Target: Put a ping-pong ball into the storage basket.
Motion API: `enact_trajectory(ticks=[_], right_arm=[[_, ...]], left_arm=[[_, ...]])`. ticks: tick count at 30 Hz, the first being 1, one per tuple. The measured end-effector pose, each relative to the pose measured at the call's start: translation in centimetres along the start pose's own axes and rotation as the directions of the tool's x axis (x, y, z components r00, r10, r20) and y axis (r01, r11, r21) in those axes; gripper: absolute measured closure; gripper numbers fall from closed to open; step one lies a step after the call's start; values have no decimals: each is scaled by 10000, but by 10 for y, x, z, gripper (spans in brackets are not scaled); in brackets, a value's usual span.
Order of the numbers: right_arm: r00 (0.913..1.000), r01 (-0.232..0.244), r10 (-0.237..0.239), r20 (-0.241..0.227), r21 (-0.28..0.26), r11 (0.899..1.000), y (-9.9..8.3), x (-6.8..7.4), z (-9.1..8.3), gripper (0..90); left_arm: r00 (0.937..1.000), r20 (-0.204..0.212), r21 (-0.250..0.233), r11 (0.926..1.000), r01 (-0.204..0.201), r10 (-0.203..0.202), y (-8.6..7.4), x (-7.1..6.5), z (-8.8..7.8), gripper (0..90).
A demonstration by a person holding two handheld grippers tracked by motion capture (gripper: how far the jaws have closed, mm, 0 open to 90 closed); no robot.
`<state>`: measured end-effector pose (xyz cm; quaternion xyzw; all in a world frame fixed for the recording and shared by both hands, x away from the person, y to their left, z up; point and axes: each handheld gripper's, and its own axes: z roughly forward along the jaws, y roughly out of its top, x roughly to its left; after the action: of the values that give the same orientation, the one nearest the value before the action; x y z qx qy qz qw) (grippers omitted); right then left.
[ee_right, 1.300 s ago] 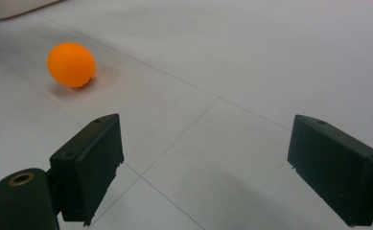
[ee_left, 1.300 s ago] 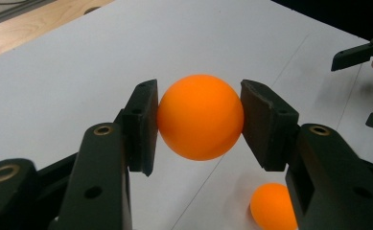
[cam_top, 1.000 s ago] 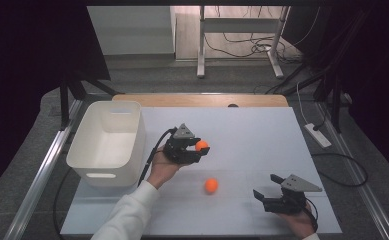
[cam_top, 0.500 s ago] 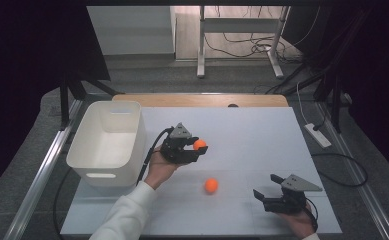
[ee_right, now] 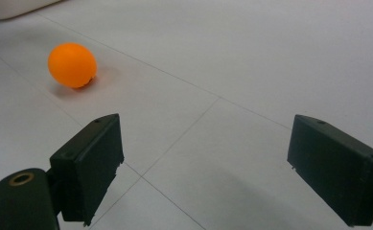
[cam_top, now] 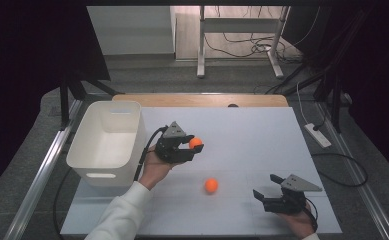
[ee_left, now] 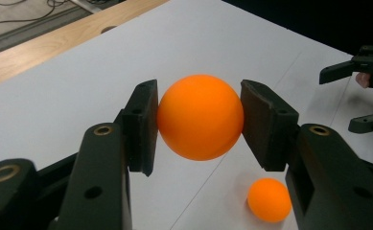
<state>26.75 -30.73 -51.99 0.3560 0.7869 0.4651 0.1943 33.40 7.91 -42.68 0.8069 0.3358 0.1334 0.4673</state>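
Balls number two, both orange: you are clamping one ball (ee_left: 200,116) between the pads of your left gripper (cam_top: 190,148), lifted above the white table (cam_top: 242,130), while the second ball (cam_top: 211,185) is lying on the table between your hands. Your right gripper (cam_top: 262,196) is resting low, jaws wide apart around nothing. One white bin (cam_top: 107,142) is sitting at the table's left, with dark floor and cables (cam_top: 237,42) beyond

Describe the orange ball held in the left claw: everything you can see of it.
The held ball is a plain, smooth, matte orange sphere, plastic-looking, with no marks visible. The left claw is shut on it, one black pad pressing each side, holding it off the white table, just right of the white bin. Nothing else touches it.
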Motion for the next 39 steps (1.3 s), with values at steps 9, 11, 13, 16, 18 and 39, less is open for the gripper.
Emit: enact_trajectory(ticks=[9, 11, 13, 16, 18, 39], right_arm=[[10000, 2, -2, 25, -10, 10000, 0, 0, 0, 117], [10000, -9, 9, 25, -13, 10000, 0, 0, 0, 117], [10000, -7, 7, 32, -13, 10000, 0, 0, 0, 118], [10000, -8, 8, 48, -29, 10000, 0, 0, 0, 117], [10000, -46, 46, 49, -20, 10000, 0, 0, 0, 117], [10000, -40, 40, 84, -32, 10000, 0, -1, -1, 118]], left_arm=[[9999, -62, -189, 9998, 106, -108, -1, 3, -10, 504], [9999, -46, -253, 9996, 144, -145, -1, 4, -12, 504], [9998, -34, -309, 9993, 195, -196, 0, 5, -14, 504], [9997, -9, -407, 9989, 249, -250, 1, 7, -16, 503], [9997, -34, -428, 9988, 229, -230, 2, 7, -17, 504], [9995, -279, -954, 9953, 150, -177, 14, 11, -41, 504]])
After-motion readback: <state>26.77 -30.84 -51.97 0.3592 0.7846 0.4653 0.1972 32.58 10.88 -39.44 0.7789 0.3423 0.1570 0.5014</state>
